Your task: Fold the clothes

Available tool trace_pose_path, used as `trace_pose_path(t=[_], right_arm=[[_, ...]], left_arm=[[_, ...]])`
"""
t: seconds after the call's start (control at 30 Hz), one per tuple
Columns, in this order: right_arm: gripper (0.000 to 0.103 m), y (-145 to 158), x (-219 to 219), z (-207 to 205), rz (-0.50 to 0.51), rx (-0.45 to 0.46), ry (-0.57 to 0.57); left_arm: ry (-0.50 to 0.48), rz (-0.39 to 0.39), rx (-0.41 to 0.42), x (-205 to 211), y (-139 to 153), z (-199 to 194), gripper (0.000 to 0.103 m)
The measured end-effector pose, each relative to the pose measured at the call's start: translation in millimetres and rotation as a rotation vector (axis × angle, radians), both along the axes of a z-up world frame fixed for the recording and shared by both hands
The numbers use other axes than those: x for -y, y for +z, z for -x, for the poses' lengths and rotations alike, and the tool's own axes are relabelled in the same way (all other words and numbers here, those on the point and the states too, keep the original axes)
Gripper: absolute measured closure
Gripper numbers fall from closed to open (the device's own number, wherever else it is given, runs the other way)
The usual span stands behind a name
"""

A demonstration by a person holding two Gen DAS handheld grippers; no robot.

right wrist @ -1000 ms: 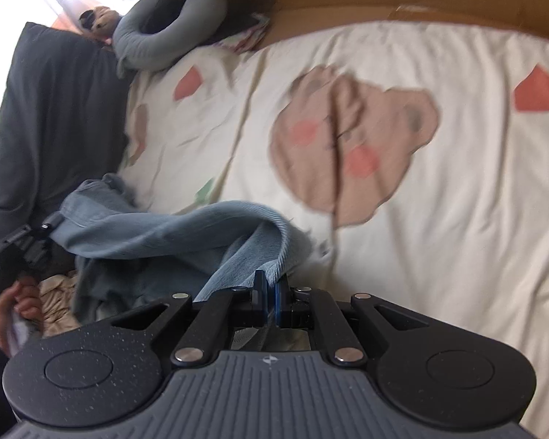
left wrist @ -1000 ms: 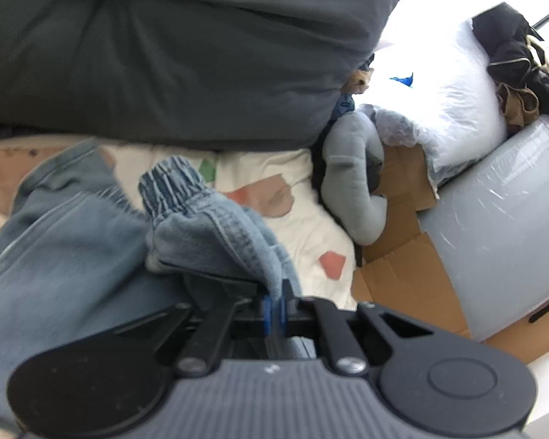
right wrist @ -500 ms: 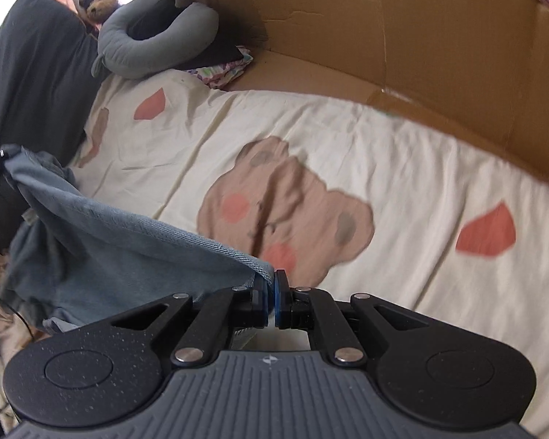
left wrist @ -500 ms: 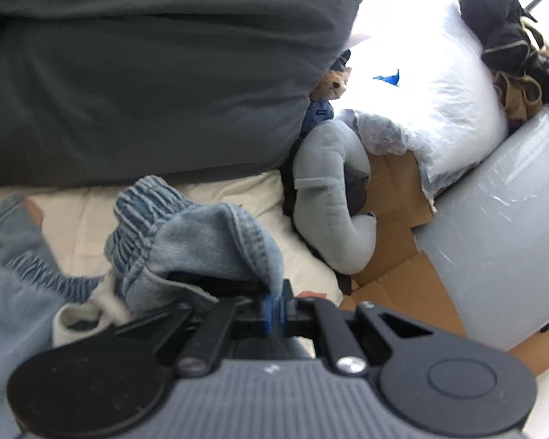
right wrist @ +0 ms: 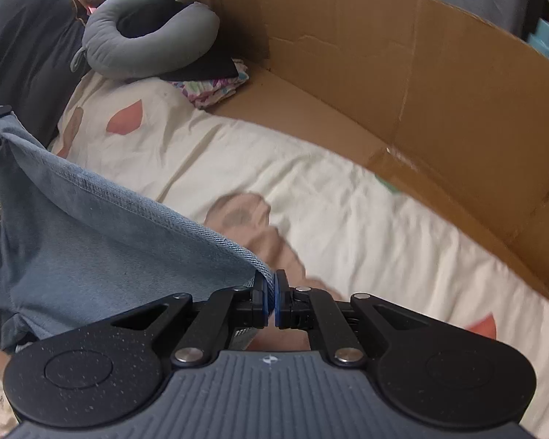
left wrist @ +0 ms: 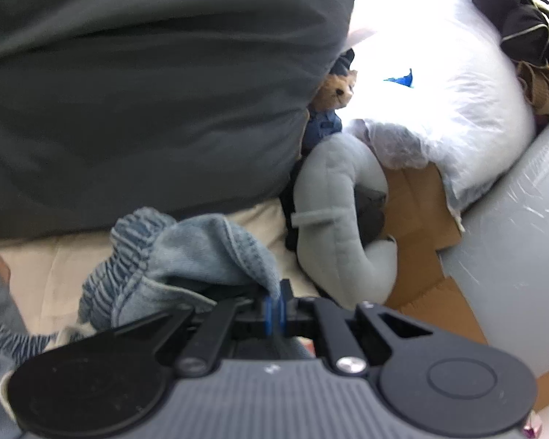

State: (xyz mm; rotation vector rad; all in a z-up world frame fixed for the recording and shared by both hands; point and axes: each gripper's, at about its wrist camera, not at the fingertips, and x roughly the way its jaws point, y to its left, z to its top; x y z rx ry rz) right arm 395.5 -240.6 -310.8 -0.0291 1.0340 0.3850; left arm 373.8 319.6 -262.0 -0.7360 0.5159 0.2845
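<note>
A light blue denim garment point(right wrist: 91, 234) with an elastic waistband point(left wrist: 128, 256) hangs stretched between both grippers above the cream bedsheet point(right wrist: 347, 212). My left gripper point(left wrist: 274, 309) is shut on a bunched corner of the denim point(left wrist: 216, 252) near the waistband. In the right wrist view my right gripper point(right wrist: 271, 301) is shut on the hemmed edge, and the cloth runs taut up to the far left. The lower part of the garment is hidden under both gripper bodies.
A big dark grey pillow point(left wrist: 146, 91) fills the head of the bed. A grey neck pillow point(right wrist: 146, 47) and a teddy bear point(left wrist: 338, 89) lie beside it. Brown cardboard walls point(right wrist: 421, 84) line the bed's far side. A white plastic-wrapped pillow point(left wrist: 439, 109) sits beyond.
Both grippers have lifted and carried the denim across the bed. The cloth, slack and heaped a second ago, now hangs taut between them; the right wrist has rolled.
</note>
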Motion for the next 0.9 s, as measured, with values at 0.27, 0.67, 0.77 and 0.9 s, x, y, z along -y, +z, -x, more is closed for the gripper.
trace_pose_path(t=[0.27, 0.67, 0.77, 0.9], right_arm=[[0.098, -9.3, -18.5, -32.6, 0.006, -0.019, -0.013], [0.076, 12.0, -11.6, -2.1, -0.002, 0.073, -0.016], [0.075, 20.2, -6.4, 11.3, -0.022, 0.094, -0.019], [0.075, 30.4, -2.5, 32.0, -0.073, 0.112, -0.007]], left_arm=[[-0.003, 0.003, -0.117, -4.9, -15.5, -29.6, 0.082], [-0.173, -0.078, -0.158, 40.6, -9.9, 0.5, 0.043], [-0.226, -0.106, -0.181, 57.4, -1.5, 17.7, 0.042], [-0.294, -0.125, -0.174, 81.0, 6.8, 54.1, 0.038]])
